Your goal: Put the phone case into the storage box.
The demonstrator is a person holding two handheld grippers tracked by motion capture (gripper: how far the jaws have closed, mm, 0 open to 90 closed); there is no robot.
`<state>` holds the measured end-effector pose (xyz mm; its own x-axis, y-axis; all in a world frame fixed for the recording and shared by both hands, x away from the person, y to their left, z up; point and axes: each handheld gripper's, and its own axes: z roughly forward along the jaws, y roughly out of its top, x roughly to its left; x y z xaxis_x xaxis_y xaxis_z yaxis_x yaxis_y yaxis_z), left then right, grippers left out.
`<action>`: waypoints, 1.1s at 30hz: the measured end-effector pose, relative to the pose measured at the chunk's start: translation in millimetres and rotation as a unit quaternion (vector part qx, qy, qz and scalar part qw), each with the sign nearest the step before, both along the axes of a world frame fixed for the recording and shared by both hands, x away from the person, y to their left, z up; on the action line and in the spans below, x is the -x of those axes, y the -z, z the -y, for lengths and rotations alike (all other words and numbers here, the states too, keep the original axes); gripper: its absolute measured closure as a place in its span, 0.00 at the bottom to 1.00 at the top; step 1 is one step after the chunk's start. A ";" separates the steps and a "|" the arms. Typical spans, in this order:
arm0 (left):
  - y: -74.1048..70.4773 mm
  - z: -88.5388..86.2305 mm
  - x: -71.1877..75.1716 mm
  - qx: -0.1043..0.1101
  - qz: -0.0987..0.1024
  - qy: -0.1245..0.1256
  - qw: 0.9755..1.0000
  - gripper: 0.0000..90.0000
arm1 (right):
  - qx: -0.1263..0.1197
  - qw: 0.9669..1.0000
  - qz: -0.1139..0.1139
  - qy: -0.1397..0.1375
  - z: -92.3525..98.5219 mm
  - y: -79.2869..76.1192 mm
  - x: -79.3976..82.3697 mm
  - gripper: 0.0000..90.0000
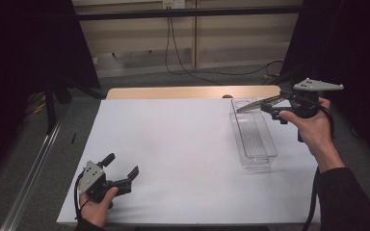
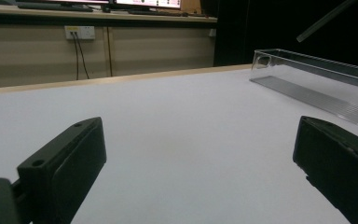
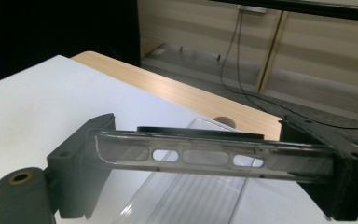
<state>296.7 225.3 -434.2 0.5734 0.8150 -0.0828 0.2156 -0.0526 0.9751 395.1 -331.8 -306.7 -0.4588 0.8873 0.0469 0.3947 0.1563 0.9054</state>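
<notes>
Progress so far: my right gripper [image 1: 270,107] has a flat clear plastic piece [image 3: 200,158] w/ slotted cut-outs clamped between its jaws, held up in the air over the far end of the clear tray [image 1: 266,144]. That piece looks like a lid or insert for the tray, tho I can't tell which. Tray sits lengthwise on the right side of the white table [image 1: 173,154], nothing in it. So pick-up looks done; what's left, I'd judge, is lowering and seating the piece on or in the tray, then letting go. My left gripper [image 1: 121,169] rests low at the near-left corner, jaws spread wide, holding nothing, well apart from the tray.
</notes>
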 end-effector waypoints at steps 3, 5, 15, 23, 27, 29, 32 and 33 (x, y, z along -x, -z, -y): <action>0.2 -0.3 0.0 0.000 -0.001 -0.003 1.000 0.03 | 0.007 1.000 0.003 0.016 -2.6 1.9 -3.5 0.13; 0.2 -1.0 0.0 -0.004 -0.001 0.000 1.000 0.03 | 0.008 1.000 0.004 0.023 -4.1 2.5 -5.6 0.13; 0.0 -1.1 0.7 -0.005 -0.001 -0.003 1.000 0.03 | 0.021 0.999 -0.010 0.042 -6.6 10.7 -14.9 0.13; 0.4 -1.9 0.6 -0.006 -0.003 -0.005 1.000 0.03 | 0.030 0.998 -0.026 0.050 -11.0 19.2 -23.1 0.13; 0.4 -2.0 0.6 -0.004 -0.002 -0.003 1.000 0.03 | 0.034 0.997 -0.029 0.061 -15.8 24.7 -27.7 0.13; 0.8 -2.3 0.1 -0.006 -0.002 -0.001 1.000 0.03 | 0.040 0.996 -0.030 0.071 -18.0 26.7 -30.0 0.13; 0.6 -3.2 0.4 -0.005 -0.001 -0.003 1.000 0.03 | 0.044 0.995 -0.037 0.079 -20.4 29.4 -33.8 0.13; 0.5 -3.3 0.4 -0.004 -0.001 -0.003 1.000 0.03 | 0.044 0.995 -0.038 0.080 -21.4 30.8 -35.0 0.13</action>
